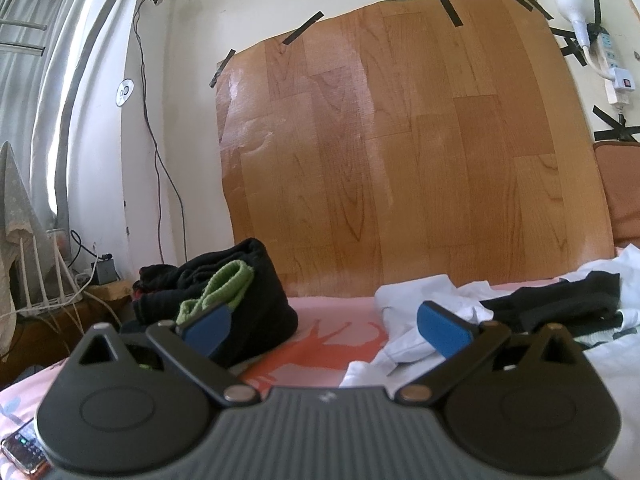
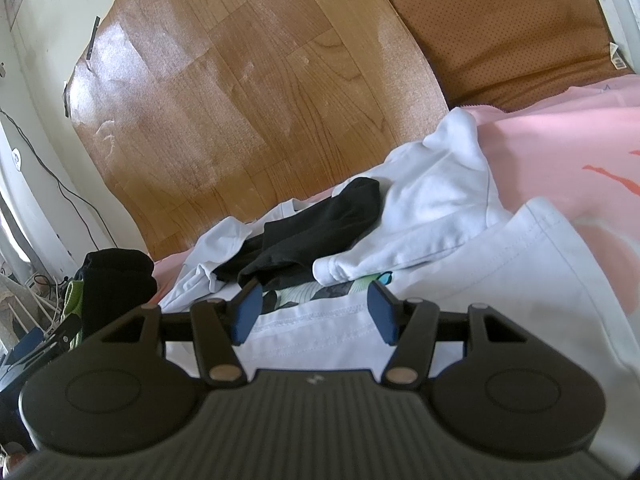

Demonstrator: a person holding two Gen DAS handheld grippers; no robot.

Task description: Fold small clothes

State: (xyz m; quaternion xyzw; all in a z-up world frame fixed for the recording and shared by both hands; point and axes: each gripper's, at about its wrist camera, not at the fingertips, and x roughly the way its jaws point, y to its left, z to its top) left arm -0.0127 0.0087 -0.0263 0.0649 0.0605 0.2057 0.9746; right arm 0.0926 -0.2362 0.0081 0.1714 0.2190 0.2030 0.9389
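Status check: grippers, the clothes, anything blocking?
Left gripper open, empty. Right gripper open, empty, over the white shirt. Black garment lies unfolded on the white clothes. Dark folded pile off to the left; nothing blocking.

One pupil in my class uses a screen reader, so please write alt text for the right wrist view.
The right gripper, jaws open and empty, hovers over a white T-shirt spread on a pink bedsheet. Behind it a black garment lies on crumpled white clothes; a wood-pattern sheet covers the wall.
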